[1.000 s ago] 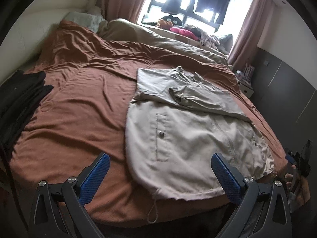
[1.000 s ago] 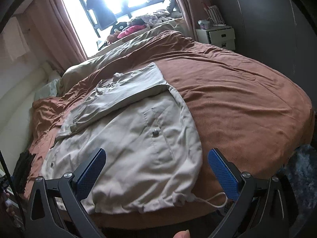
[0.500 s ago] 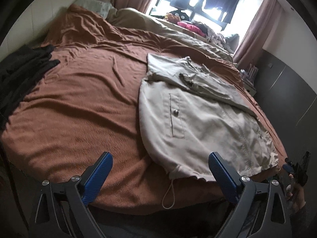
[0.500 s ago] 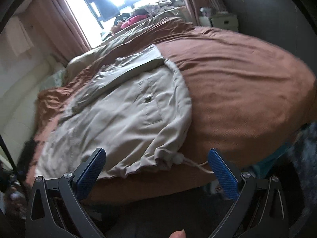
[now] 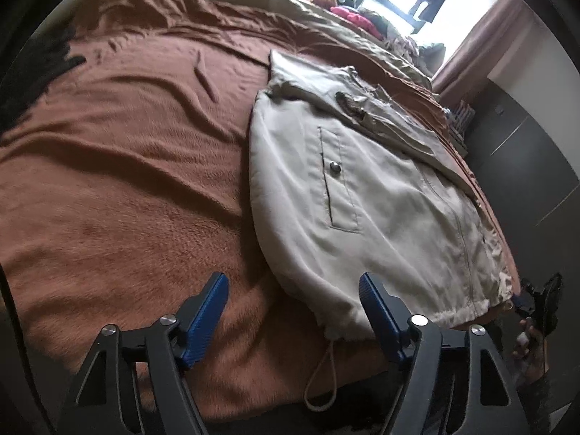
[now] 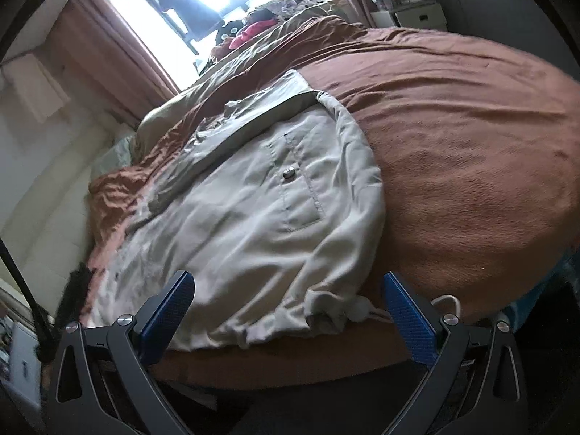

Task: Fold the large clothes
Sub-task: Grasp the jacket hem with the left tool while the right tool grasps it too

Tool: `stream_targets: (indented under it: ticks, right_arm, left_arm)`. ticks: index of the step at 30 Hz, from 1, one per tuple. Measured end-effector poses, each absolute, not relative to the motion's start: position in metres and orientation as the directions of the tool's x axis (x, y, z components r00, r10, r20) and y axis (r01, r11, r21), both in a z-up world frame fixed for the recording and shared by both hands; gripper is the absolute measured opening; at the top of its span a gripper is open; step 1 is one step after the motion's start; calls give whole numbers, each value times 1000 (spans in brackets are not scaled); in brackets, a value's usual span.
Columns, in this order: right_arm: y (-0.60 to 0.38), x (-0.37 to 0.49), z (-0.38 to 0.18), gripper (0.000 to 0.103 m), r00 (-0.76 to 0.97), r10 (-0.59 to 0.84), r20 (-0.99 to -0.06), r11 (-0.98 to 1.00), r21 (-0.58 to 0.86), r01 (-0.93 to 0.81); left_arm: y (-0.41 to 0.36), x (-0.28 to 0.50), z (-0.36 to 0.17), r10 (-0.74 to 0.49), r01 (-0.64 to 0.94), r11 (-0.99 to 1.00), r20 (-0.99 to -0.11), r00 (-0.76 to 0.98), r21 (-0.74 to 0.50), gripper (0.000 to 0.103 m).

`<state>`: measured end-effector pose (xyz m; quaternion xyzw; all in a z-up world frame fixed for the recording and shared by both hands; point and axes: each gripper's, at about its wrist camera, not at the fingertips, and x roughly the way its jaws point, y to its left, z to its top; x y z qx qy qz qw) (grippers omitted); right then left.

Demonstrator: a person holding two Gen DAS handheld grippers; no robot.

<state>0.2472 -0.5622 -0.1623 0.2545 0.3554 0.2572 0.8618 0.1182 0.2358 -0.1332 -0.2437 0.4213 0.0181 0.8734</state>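
In the left wrist view, the big pale grey-beige cloth jacket (image 5: 362, 195) lies flat on the bed with the fuzzy rust-brown blanket (image 5: 119, 181), in the middle and right of the frame. One sleeve is folded across its top. The left gripper (image 5: 293, 304) sits at the bottom, its blue fingers (image 5: 206, 311) spread wide and holding nothing. The jacket's bottom corner lies between them, with the thin hem cord (image 5: 320, 373) looping down over the bed edge. If the fingers pinch only the cord, the hem could bunch up and the fold would come out crooked.

In the right wrist view, the jacket (image 6: 253, 210) fills the middle. The right gripper (image 6: 286, 308) is at the bottom, fingers (image 6: 409, 319) wide apart and empty. The hem here looks lumpy near the white cord end (image 6: 359, 308). A grab on that lump could catch the blanket too and drag it along.
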Motion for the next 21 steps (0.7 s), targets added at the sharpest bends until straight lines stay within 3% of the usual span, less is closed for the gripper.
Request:
stream_targets:
  ticks: [9,13,21]
  right_arm:
    - [-574,269,-171,95,612,637,-468,702,681,-208]
    - [-588,277,-175,78,625,626,-467,689,706,-163]
    - [-595,297,-197,76,591,688,-421,599,789,-136]
  left_arm:
    - [240,155,-149,-235,-241,853,-754,614,-463,68]
    - [244,168,-154,-240,-249,845,-751,616,-474,66]
    - [250,167,-159,-289,-243,810,-723,627,-534,52]
